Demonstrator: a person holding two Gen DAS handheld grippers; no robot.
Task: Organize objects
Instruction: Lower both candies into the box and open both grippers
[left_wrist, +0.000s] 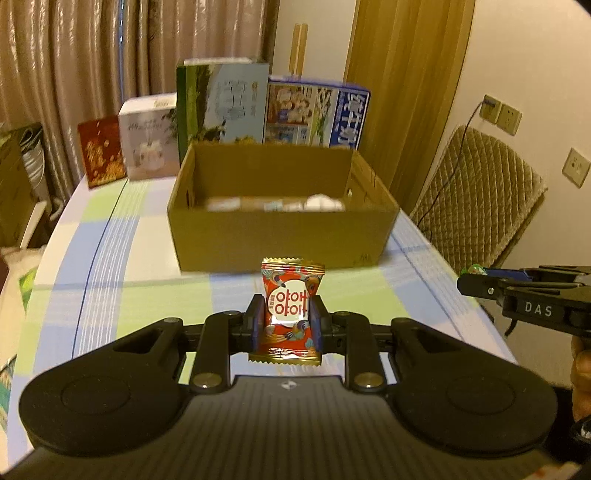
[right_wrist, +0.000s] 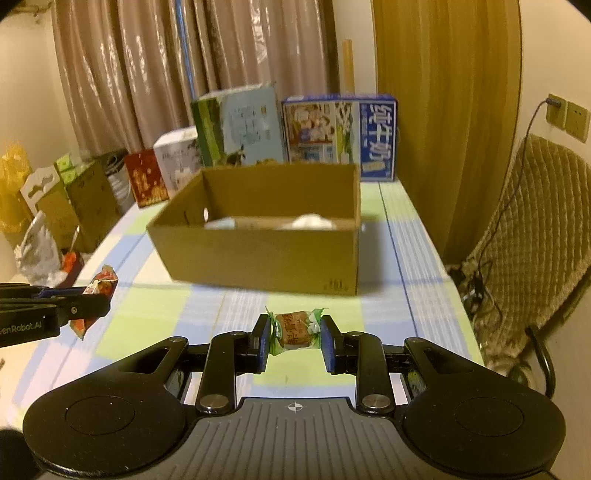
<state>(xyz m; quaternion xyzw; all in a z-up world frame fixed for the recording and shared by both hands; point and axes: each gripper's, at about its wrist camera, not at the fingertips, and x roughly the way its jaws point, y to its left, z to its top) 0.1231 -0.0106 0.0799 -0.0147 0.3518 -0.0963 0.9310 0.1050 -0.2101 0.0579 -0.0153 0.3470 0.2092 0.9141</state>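
My left gripper (left_wrist: 286, 319) is shut on a red snack packet (left_wrist: 288, 314) with a white round label, held upright above the checked tablecloth. My right gripper (right_wrist: 295, 338) is shut on a small green-and-brown wrapped candy (right_wrist: 295, 329). An open cardboard box (left_wrist: 280, 236) stands ahead of both grippers in mid-table; pale wrapped items lie blurred on its floor (right_wrist: 310, 221). In the left wrist view the right gripper (left_wrist: 469, 282) enters from the right with a green wrapper tip showing. In the right wrist view the left gripper (right_wrist: 92, 299) enters from the left with the red packet (right_wrist: 99, 291).
Several upright cartons line the far table edge: a red one (left_wrist: 101, 149), a white one (left_wrist: 149, 138), a green-blue one (left_wrist: 221, 105) and a blue milk carton (left_wrist: 317, 114). A quilted chair (right_wrist: 528, 236) stands to the right. Bags and boxes (right_wrist: 74, 199) crowd the left side.
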